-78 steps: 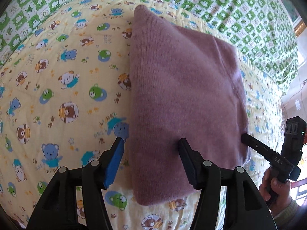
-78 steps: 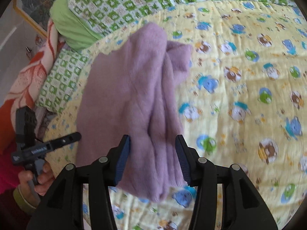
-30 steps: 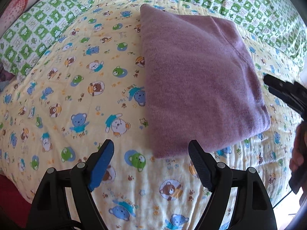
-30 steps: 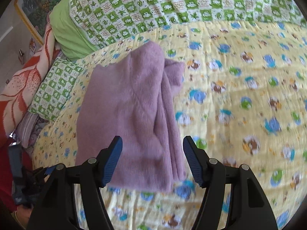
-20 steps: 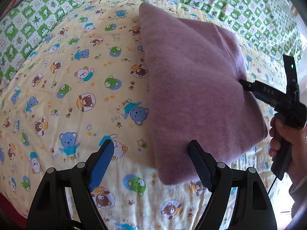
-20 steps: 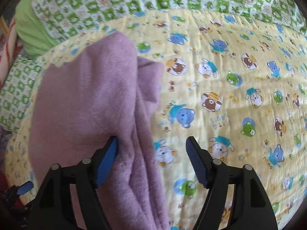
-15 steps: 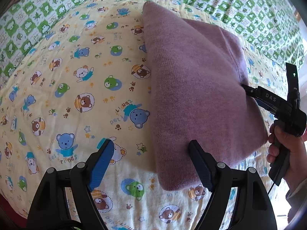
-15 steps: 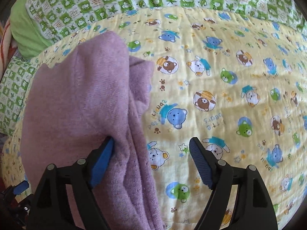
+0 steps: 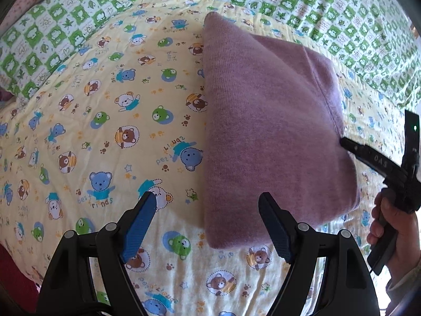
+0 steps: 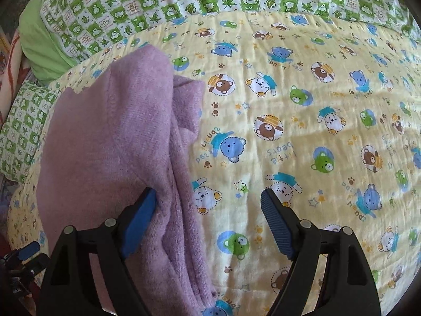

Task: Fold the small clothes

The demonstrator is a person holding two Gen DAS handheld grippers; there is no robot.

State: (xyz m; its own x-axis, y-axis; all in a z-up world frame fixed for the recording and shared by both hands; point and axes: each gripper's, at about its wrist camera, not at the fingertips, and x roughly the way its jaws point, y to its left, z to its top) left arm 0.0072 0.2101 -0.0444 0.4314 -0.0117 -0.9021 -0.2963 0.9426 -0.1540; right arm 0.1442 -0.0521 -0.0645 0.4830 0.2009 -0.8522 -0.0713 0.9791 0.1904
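Folded purple sweater (image 9: 268,131) lying on a yellow bear-print quilt (image 9: 105,121) spread over a bed, toward the quilt's right half in the left wrist view. Long axis running away from the left camera, near short edge just ahead of the left hand-held gripper (image 9: 208,223), far corner pointing toward the green checked bedding (image 9: 329,10) at the head of the bed. Left long edge straight and clean; right long edge thicker, with stacked layers showing in the right wrist view (image 10: 110,137) as several parallel folds.

Plenty of bare quilt to the left of the sweater in the left wrist view, and a wide open stretch to its right in the right wrist view (image 10: 302,131). Green checked pillow (image 9: 47,34) bordering the quilt at the far left, plain green cloth (image 10: 39,42) beyond it. Quilt falling away at the near edge below both cameras.

Left hand-held gripper spread wide, hovering off the near short edge, right finger over the sweater's corner, left finger over bare quilt, pinching nothing. Right hand-held gripper (image 10: 208,213) also spread wide; left finger (image 10: 139,223) pressed against the sweater's layered edge, right finger over bare quilt. Same gripper seen from the left camera (image 9: 350,144) with its tip touching the sweater's right edge, held by a hand (image 9: 394,226).
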